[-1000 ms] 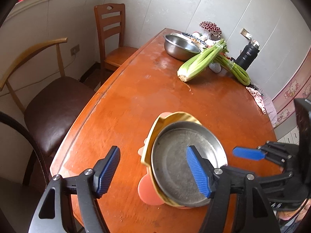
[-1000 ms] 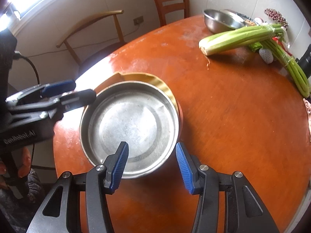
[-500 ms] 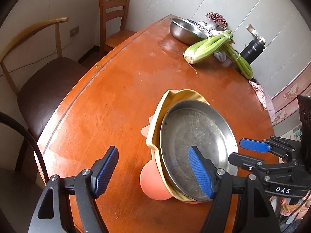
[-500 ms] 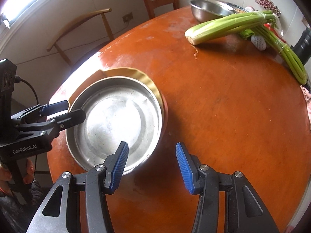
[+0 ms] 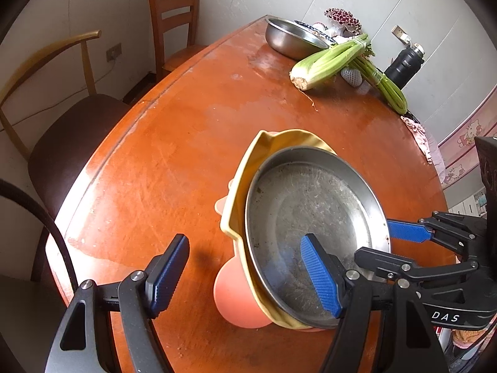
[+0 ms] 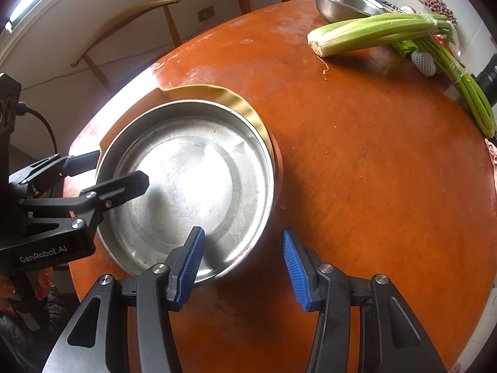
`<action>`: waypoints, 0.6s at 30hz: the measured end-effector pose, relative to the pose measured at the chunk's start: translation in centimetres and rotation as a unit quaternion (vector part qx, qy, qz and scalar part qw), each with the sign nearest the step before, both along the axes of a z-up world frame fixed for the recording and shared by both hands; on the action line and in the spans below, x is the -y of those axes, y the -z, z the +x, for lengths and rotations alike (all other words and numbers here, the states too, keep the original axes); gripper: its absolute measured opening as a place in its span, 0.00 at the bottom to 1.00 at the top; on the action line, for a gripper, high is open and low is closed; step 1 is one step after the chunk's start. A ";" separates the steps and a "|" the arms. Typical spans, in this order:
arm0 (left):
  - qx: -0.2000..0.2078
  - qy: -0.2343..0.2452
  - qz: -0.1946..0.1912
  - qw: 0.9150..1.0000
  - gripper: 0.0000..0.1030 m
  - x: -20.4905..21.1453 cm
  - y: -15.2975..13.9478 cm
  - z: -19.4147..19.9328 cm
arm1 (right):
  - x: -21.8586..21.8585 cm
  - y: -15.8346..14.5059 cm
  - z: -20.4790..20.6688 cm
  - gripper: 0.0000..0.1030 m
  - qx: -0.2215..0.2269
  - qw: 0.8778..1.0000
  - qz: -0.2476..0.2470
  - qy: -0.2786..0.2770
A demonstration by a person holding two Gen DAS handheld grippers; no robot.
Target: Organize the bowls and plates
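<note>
A steel plate (image 5: 313, 217) lies on a yellow plate (image 5: 245, 168), which lies on a pink plate (image 5: 233, 295), stacked on the orange table (image 5: 170, 161). The stack also shows in the right wrist view: steel plate (image 6: 189, 183), yellow rim (image 6: 217, 93). My left gripper (image 5: 245, 276) is open, straddling the stack's near-left rim, one finger over the steel plate. My right gripper (image 6: 242, 264) is open, straddling the steel plate's near rim. Neither grips anything.
A steel bowl (image 5: 289, 39), celery (image 5: 329, 62), green stalks (image 5: 385, 87) and a black flask (image 5: 403, 68) sit at the table's far end. Two chairs (image 5: 174, 15) stand at the left, beside the table edge (image 5: 102, 168).
Both grippers have closed in on the stack. The left finger now reaches over the steel plate, and the right gripper straddles its rim. Jaws stayed open.
</note>
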State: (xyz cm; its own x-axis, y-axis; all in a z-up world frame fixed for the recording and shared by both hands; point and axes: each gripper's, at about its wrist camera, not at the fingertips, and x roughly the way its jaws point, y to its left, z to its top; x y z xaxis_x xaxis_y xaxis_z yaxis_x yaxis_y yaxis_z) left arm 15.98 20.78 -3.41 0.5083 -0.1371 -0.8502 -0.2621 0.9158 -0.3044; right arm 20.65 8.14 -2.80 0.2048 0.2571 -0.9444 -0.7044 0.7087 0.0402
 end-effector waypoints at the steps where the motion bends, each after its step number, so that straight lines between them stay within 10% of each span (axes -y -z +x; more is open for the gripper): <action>1: -0.001 0.000 -0.002 1.000 0.72 0.0 0.1 0.1 | 0.0 0.0 0.0 0.52 0.000 1.000 0.000 0.000; 18: -0.005 0.013 -0.012 1.000 0.71 0.6 0.5 0.5 | -0.8 0.2 -0.6 0.52 -0.001 1.000 0.003 -0.013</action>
